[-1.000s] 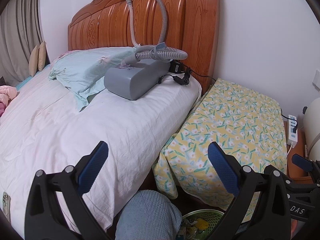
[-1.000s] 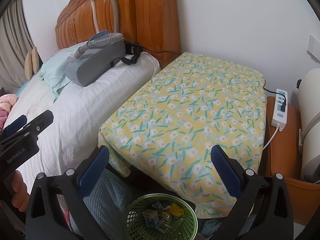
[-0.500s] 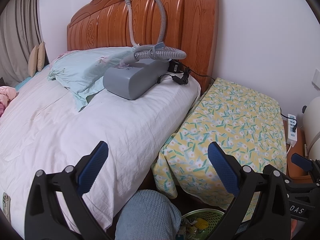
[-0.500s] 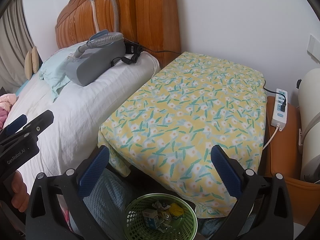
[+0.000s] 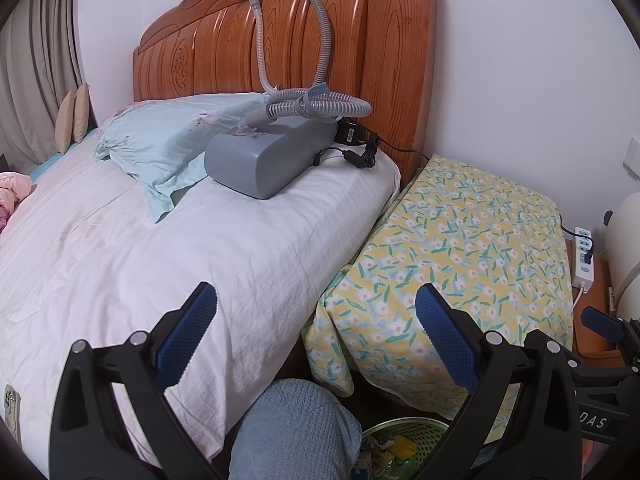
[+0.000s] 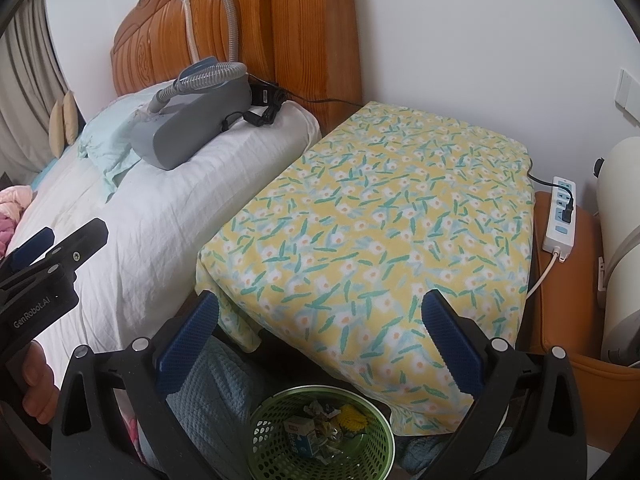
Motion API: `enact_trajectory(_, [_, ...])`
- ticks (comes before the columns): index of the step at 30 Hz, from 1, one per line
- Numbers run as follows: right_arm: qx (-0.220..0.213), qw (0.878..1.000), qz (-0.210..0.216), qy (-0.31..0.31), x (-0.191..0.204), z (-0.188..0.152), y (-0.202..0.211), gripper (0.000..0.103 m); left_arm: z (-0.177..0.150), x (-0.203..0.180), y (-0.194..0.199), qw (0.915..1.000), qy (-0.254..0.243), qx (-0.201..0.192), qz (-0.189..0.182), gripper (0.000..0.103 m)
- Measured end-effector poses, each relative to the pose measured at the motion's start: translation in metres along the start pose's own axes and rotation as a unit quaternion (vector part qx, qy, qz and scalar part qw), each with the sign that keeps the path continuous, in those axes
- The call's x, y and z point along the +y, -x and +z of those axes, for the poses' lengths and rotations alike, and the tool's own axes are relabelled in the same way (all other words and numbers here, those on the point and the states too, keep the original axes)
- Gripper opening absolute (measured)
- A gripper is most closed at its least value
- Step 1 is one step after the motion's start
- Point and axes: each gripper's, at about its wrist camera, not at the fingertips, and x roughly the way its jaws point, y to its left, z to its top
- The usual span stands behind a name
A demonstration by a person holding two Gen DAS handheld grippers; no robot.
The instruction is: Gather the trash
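Hanging at the bottom of each view, the left gripper (image 5: 316,320) and the right gripper (image 6: 320,320) both have their blue fingers (image 6: 188,340) spread wide with nothing between them. Nearest, at six o'clock in the right wrist view, a green basket (image 6: 320,436) stands on the floor, holding the trash (image 6: 316,426): a small printed carton, crumpled wrappers and something yellow. It looks already gathered; no loose scrap shows elsewhere in either view. Such pieces should be light, soft and easily crushed, so a gentle pinch at a carton edge or a wrapper's bunched fold would do. The basket itself seems light, stiff plastic, best taken by its rim. Beside it at nine o'clock sits a blue towel-like bundle (image 6: 208,396). Above, from twelve to three o'clock, a yellow flowered cloth (image 6: 380,220) covers a low tabletop, bare of objects. At three o'clock a white power strip (image 6: 560,216) lies on an orange surface. At ten o'clock runs the bed (image 5: 160,248) under a white sheet, with a grey machine (image 5: 268,156) and its hose near the wooden headboard (image 5: 280,32), farthest away.
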Motion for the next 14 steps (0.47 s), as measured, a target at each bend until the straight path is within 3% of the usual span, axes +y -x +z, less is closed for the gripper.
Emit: enact_trajectory(14, [0.001,1.000,-0.001,0.001,0.0000,-0.0017,-0.0008,0.101,-0.0003,-0.0023,-0.0008,0.9999,-0.013,0.000,-0.009,0.095])
